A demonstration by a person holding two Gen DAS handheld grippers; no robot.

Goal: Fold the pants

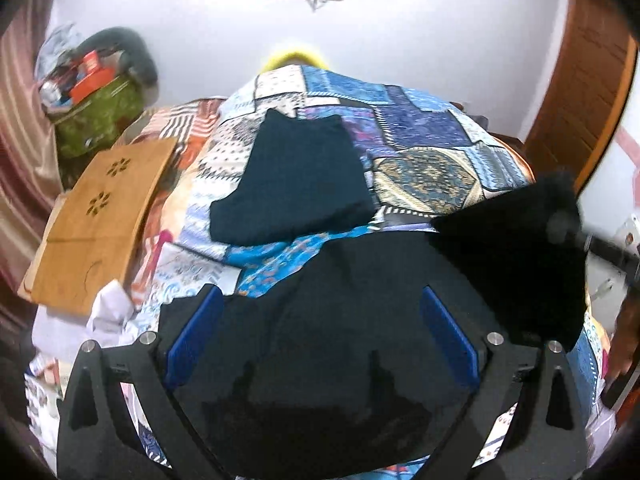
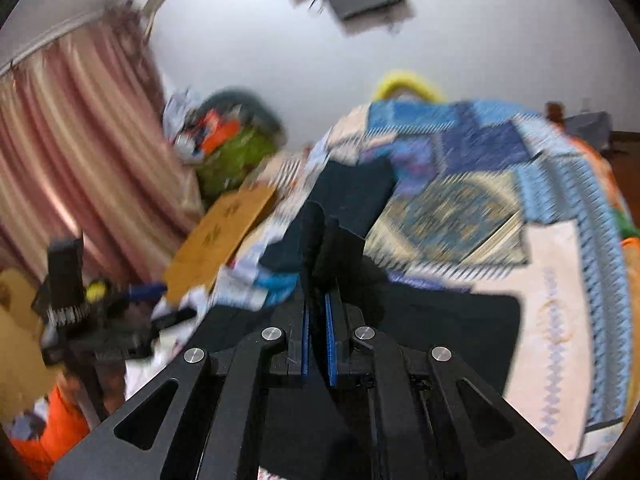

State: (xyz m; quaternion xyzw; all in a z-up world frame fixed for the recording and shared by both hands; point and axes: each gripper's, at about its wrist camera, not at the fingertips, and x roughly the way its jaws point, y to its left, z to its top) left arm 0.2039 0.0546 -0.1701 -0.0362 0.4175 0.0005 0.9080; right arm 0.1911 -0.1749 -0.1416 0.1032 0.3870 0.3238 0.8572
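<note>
Mid-fold: black pants [image 1: 340, 320] lying on the bed [image 1: 432, 168]; left gripper [image 1: 322, 312] fingers spread over them, right gripper [image 2: 316, 264] fingers pressed together, nothing visibly pinched. Next: regrip an edge, fold over

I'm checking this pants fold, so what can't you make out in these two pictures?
- Left view: near edge of the pants, lost in shadow below the fingers.
- Right view: quilt pattern, motion blurred.
- Right view: whether the right gripper pinches cloth, dark on dark.
</note>
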